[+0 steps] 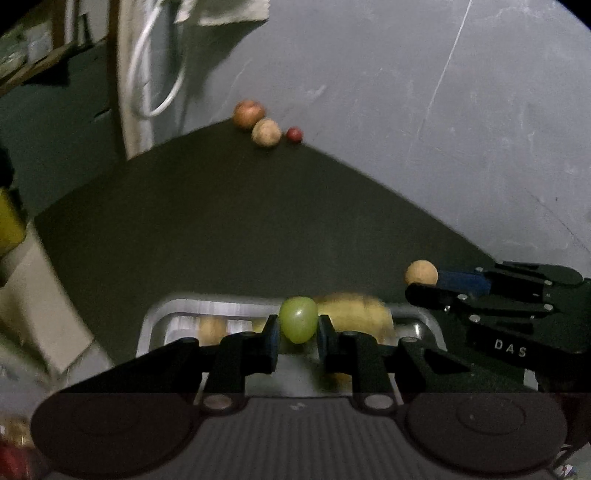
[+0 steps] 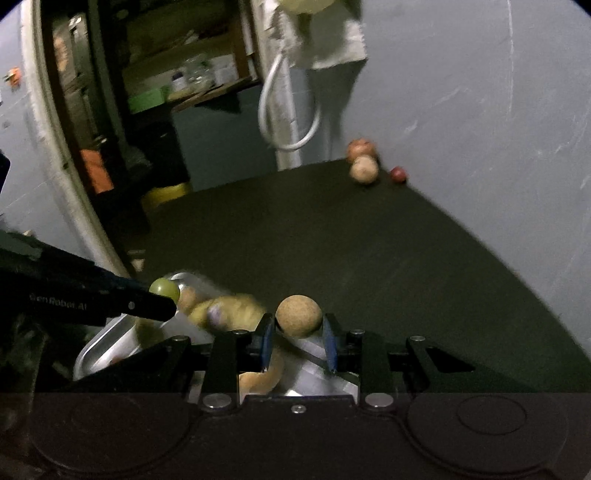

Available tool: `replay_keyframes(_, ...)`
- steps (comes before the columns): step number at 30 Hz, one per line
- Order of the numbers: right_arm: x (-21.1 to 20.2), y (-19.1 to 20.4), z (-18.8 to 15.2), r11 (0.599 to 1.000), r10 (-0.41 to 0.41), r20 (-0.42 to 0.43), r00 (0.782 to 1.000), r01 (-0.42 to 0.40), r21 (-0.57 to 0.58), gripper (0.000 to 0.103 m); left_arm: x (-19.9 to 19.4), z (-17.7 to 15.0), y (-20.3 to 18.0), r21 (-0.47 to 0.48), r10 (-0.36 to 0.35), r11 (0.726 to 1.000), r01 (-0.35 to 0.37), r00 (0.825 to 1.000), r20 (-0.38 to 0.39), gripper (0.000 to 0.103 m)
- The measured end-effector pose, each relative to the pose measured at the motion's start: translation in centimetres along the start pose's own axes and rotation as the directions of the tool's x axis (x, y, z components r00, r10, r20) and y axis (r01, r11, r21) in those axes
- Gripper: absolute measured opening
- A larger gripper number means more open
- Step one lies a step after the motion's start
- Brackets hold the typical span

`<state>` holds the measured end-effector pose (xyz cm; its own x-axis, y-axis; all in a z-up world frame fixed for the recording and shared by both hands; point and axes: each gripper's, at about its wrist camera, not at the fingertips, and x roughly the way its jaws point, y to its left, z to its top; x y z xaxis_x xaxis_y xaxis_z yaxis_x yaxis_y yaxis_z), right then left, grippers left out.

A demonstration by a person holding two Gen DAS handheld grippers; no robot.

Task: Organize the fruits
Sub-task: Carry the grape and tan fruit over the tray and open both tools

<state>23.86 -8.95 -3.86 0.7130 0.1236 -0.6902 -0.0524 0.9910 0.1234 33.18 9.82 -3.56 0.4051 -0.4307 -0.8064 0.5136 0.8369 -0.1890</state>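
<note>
Overhead, dark table (image 1: 221,221) against grey wall (image 1: 443,92) (tongs gripping green fruit (image 1: 298,319), tan ball (image 2: 298,315))

dark green table top (image 1: 221,229) against a grey scuffed wall (image 1: 424,92). white looped cable (image 1: 147,74) hangs at a pale post by the table's far edge, light cloth (image 1: 225,11) draped above it. open doorway at left with wooden shelves (image 2: 192,74) of blurred jars, a green container (image 2: 146,99), something orange (image 2: 96,170) lower down. yellow object (image 2: 166,194) beside the table's left edge.
</note>
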Motion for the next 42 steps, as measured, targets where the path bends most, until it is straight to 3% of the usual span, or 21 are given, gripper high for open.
replay_keyframes(10, -1.1, 2.2, -4.5, 0.995, 0.063, -0.101, 0.993, -0.071, -0.077, 0.030, -1.0, -7.4, -1.5, -0.131, 0.074, 0.988, -0.086, 0.993, -0.094, 0.022)
replay_keyframes(22, 0.9, 3.1, -6.1, 0.981, 0.054, -0.174, 0.983, -0.085, -0.177, 0.030, -0.3, -10.0, -2.6, -0.216, 0.152, 0.961, -0.174, 0.982, -0.115, 0.023)
replay_keyframes(27, -0.2, 2.7, -6.1, 0.984, 0.062, -0.138, 0.988, -0.084, -0.159, 0.043, -0.5, -10.4, -3.0, -0.240, 0.169, 0.951, -0.196, 0.977, -0.128, 0.023)
replay_keyframes(29, -1.0, 2.6, -6.1, 0.984, 0.065, -0.123, 0.990, -0.084, -0.157, 0.049, -1.1, -10.4, -3.3, -0.246, 0.172, 0.949, -0.195, 0.979, -0.110, 0.030)
replay_keyframes(31, -2.3, 2.3, -6.3, 0.986, 0.068, -0.105, 0.992, -0.083, -0.146, 0.056, -1.9, -10.5, -3.6, -0.254, 0.179, 0.947, -0.196, 0.980, -0.089, 0.051)
replay_keyframes(35, -5.1, 1.4, -6.8, 0.991, 0.060, -0.080, 0.995, -0.069, -0.117, 0.078, -4.1, -10.9, -4.2, -0.276, 0.183, 0.943, -0.187, 0.982, -0.041, 0.068)
replay_keyframes(37, -6.7, 0.9, -7.0, 0.993, 0.061, -0.075, 0.995, -0.068, -0.093, 0.086, -5.4, -11.4, -4.5, -0.286, 0.195, 0.938, -0.193, 0.981, -0.025, 0.082)
replay_keyframes(40, -8.9, 0.2, -7.3, 0.996, 0.062, -0.071, 0.996, -0.066, -0.053, 0.099, -7.1, -12.3, -4.9, -0.296, 0.218, 0.931, -0.214, 0.976, -0.021, 0.090)
replay_keyframes(42, -10.2, -0.2, -7.5, 0.998, 0.049, -0.063, 0.997, -0.051, -0.028, 0.102, -8.0, -13.1, -5.1, -0.301, 0.232, 0.925, -0.230, 0.972, -0.030, 0.098)
